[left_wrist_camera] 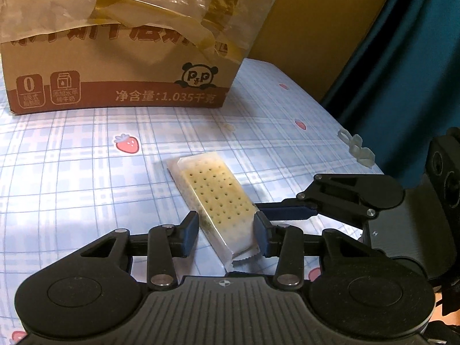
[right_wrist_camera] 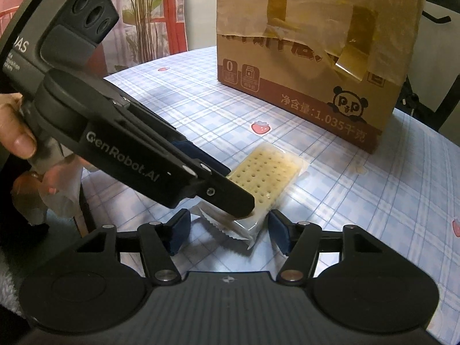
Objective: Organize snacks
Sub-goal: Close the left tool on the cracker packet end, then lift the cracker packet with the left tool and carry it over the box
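Note:
A cracker packet in a clear wrapper lies flat on the plaid tablecloth. My left gripper straddles its near end, the blue pads close against its two long edges. The wrapper is not squeezed or lifted. One finger of my right gripper reaches in from the right beside the packet. In the right wrist view the same cracker packet shows, with my left gripper across it from the left. My right gripper stands open, the packet's crimped near end between its fingers, untouched.
A taped cardboard box with a panda logo stands behind the packet, also seen as the box. A hand holds the left gripper's handle. Small plastic clips lie at the table's right edge, with a teal curtain beyond.

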A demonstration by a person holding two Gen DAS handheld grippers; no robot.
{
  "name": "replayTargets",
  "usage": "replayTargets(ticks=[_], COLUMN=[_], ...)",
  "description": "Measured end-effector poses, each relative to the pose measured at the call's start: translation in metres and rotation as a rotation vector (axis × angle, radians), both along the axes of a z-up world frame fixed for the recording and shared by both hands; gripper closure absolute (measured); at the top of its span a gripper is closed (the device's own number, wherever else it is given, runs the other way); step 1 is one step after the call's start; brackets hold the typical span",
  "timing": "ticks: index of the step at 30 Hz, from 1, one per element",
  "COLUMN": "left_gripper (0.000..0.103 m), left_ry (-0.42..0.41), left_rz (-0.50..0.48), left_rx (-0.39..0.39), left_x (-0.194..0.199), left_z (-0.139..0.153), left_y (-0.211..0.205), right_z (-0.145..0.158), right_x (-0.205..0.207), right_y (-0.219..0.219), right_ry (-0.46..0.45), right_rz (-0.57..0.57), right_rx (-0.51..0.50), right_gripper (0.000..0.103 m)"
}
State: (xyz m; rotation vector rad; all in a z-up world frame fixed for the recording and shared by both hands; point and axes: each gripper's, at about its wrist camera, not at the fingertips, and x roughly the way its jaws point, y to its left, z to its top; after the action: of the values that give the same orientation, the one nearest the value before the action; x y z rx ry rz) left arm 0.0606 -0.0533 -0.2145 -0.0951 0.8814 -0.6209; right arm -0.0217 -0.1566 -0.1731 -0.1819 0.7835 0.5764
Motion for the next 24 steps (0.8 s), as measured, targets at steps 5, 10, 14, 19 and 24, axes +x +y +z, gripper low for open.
replayTargets(ticks=[5,10,14,19,24], left_gripper=[0.058,0.058,0.058,0.063,0.064], left_ry=[-0.008,-0.014,-0.013,-0.013,-0.021], left_rz=[0.037,0.035,0.028,0.009,-0.001], left_rx=[0.002,0.0,-0.007,-0.019,-0.014], left_x=[0.003,0.003,0.007,0.007,0.006], left_z=[0.002,0.003,0.002,0.001,0.001], left_y=[0.009,0.011,0.008,0.006,0.003], right_z=[0.002,0.003,0.002,-0.001,-0.004], right_x=[-0.001,-0.003,0.001,0.007,0.009], right_y=[-0.003,-0.009,-0.011,-0.006,-0.01], right_ry=[-0.003,-0.022,-0.029,-0.046,-0.035], right_rz=[0.028,0.056,0.075,0.097,0.045], right_rx=[-0.023,-0.082,-0.081,-0.061,-0.001], right_gripper=[0.041,0.042,0.042,0.048,0.052])
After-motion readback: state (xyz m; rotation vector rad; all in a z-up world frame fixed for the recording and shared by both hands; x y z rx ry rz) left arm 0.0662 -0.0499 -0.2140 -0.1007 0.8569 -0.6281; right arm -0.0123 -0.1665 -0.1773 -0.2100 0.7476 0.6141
